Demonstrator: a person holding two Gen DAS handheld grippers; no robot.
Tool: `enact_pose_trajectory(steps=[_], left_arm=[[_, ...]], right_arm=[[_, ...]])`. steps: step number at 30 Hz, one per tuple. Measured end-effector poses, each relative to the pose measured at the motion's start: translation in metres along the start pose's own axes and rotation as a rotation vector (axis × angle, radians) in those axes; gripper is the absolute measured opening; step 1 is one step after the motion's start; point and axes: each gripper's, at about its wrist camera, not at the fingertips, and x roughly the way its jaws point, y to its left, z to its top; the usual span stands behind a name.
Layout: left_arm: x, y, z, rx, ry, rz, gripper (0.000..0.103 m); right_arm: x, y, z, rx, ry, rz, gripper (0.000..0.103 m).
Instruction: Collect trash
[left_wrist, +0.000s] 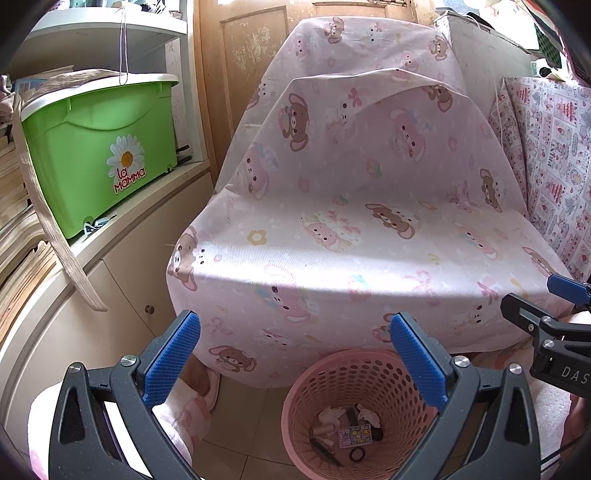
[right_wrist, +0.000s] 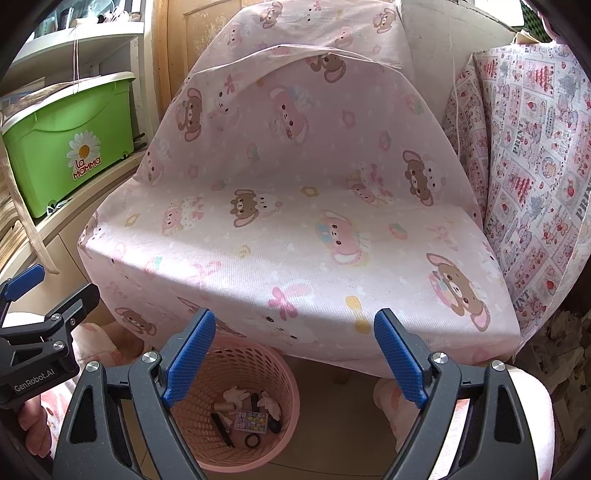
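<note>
Both your grippers hang with jaws wide apart and nothing between them: left gripper (left_wrist: 295, 360), right gripper (right_wrist: 295, 354). The pink basket (left_wrist: 303, 406) sits on the floor at lower centre, below the covered chair (left_wrist: 351, 240). Trash (right_wrist: 251, 410) already lies in its bottom: crumpled paper, a printed card, dark bits. No loose trash shows on the chair; collecting looks largely done.

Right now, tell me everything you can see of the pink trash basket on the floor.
The pink basket is a round plastic bin whose wall is perforated with rows of holes. It stands upright on the tiled floor, just in front of the cloth-draped seat, whose hem hangs behind its rim. Inside lie crumpled tissues, a small printed card, a dark ring and some dark sticks. Neither gripper touches it; both hover above with jaws open and empty.
</note>
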Motion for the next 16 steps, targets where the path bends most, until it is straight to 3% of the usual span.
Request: enact_pose_trajectory(steps=[16], left_arm=[[-0.0003, -0.0005, 0.0006, 0.014, -0.007, 0.009, 0.102]], right_arm=[[-0.0017, -0.0011, 0.0010, -0.008, -0.009, -0.006, 0.089]])
